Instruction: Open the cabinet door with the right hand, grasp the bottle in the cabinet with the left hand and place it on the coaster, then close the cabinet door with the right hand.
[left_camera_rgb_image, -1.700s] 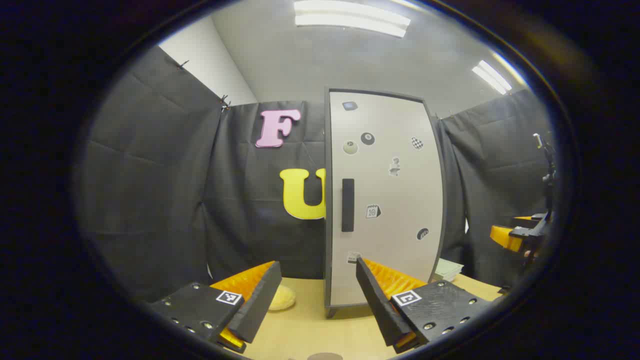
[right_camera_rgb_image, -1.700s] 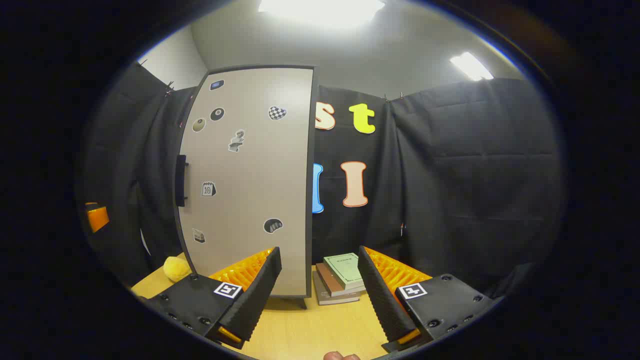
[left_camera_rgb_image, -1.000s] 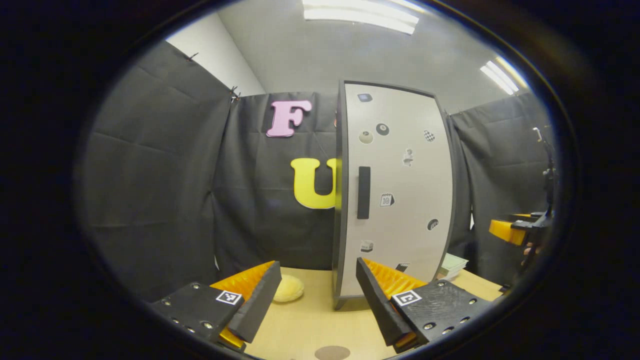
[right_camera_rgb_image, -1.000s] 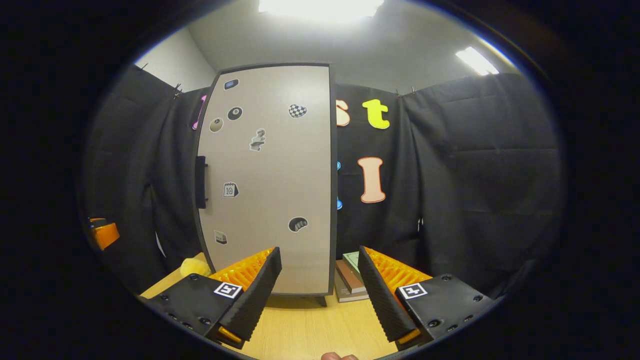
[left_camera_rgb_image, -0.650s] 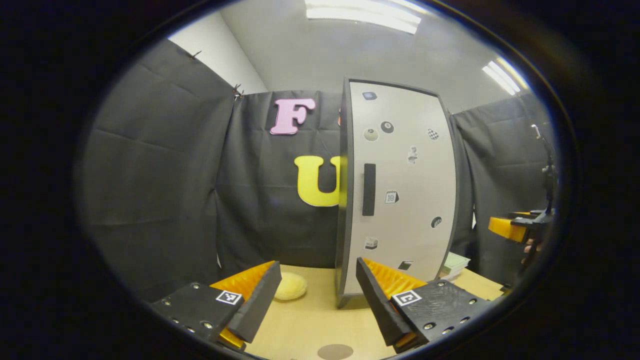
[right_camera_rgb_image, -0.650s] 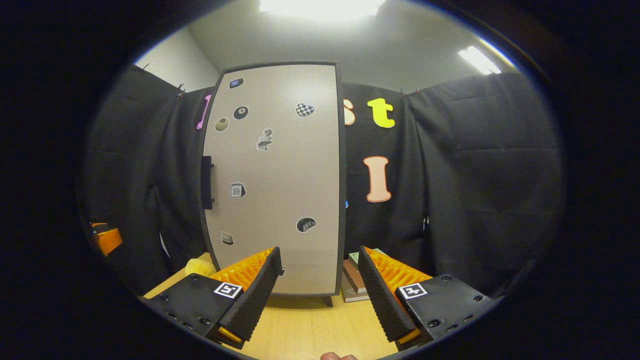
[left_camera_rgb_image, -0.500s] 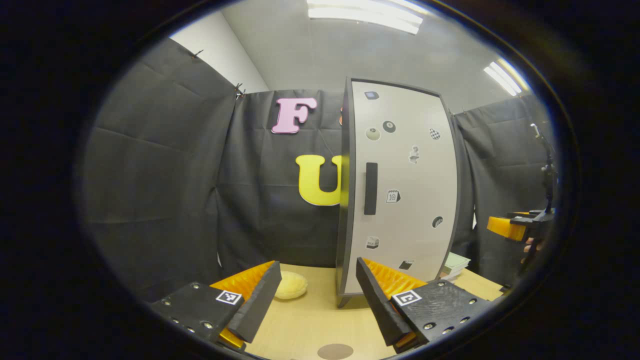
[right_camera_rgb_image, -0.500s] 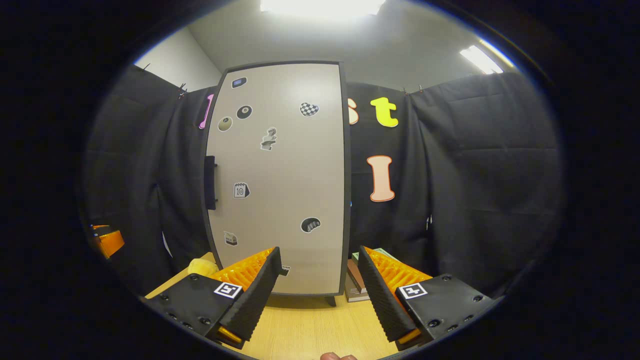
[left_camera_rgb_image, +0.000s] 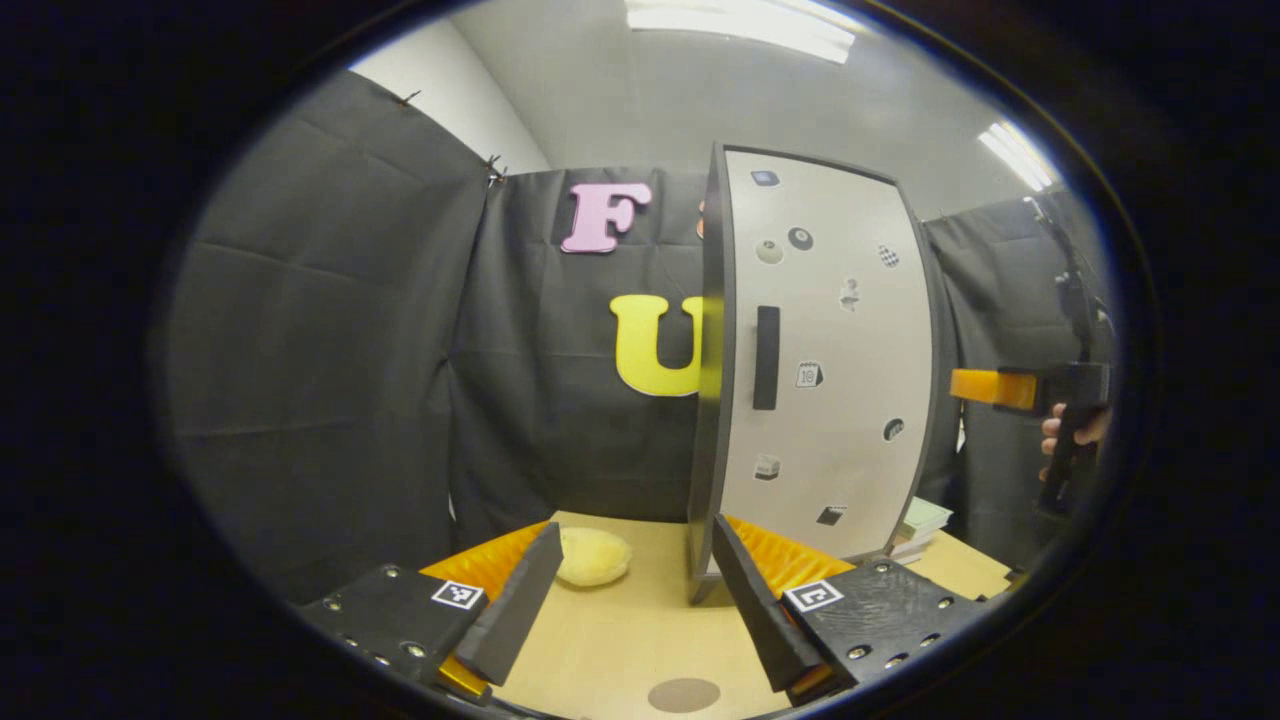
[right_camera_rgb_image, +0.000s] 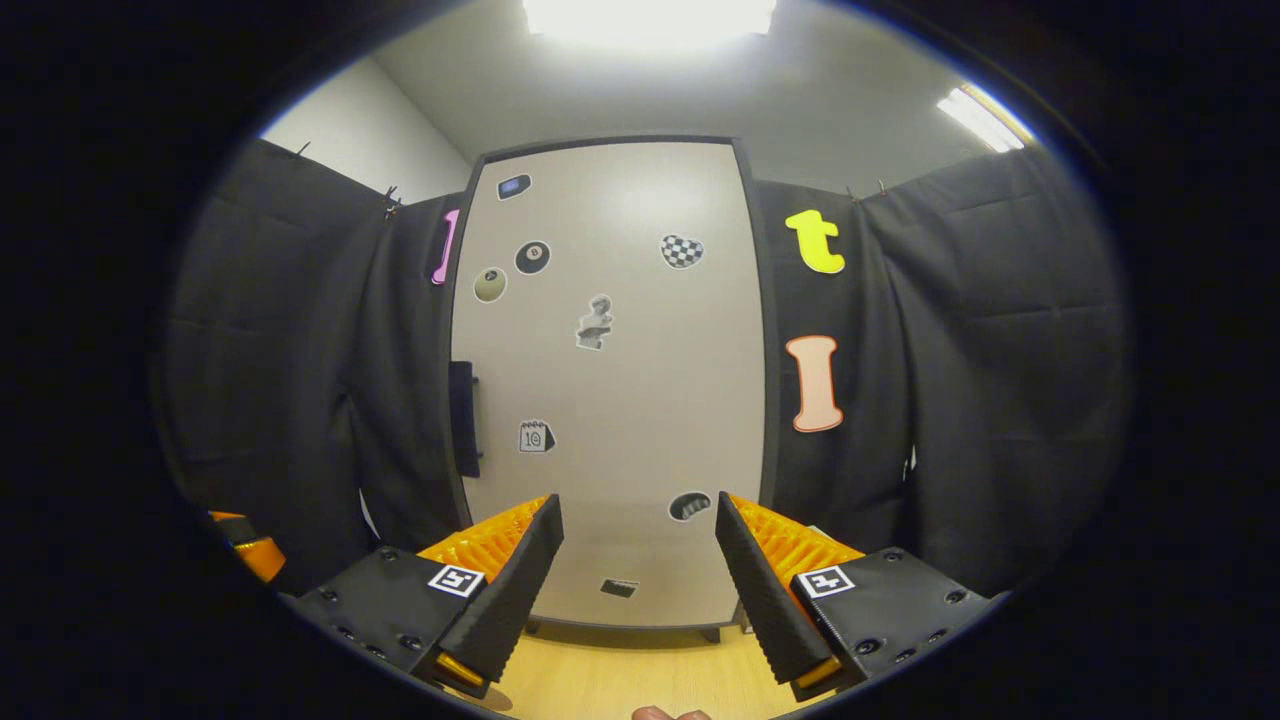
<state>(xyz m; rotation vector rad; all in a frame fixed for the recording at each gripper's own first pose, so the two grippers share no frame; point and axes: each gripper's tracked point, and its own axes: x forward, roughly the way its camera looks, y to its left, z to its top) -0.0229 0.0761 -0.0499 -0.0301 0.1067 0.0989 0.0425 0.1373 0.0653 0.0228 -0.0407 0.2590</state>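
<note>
We recorded black cloth walls (left_camera_rgb_image: 330, 330), a grey ceiling (left_camera_rgb_image: 640, 110) with strip lights (left_camera_rgb_image: 740, 18), and a light wooden bench (left_camera_rgb_image: 620, 640).

In the left gripper view, the cabinet (left_camera_rgb_image: 815, 360) stands on the table (left_camera_rgb_image: 640, 640) at 1 o'clock, its door handle (left_camera_rgb_image: 766, 357) near the door's left edge; a sponge (left_camera_rgb_image: 593, 556) lies on the table at 11 o'clock, left of the cabinet; a coaster (left_camera_rgb_image: 684, 694) sits at 6 o'clock, nearest the camera; a stack of books (left_camera_rgb_image: 920, 525) rests at 3 o'clock, right of the cabinet; in the right gripper view, the cabinet door (right_camera_rgb_image: 610, 380) faces the camera at 12 o'clock, handle at 10 o'clock.
</note>
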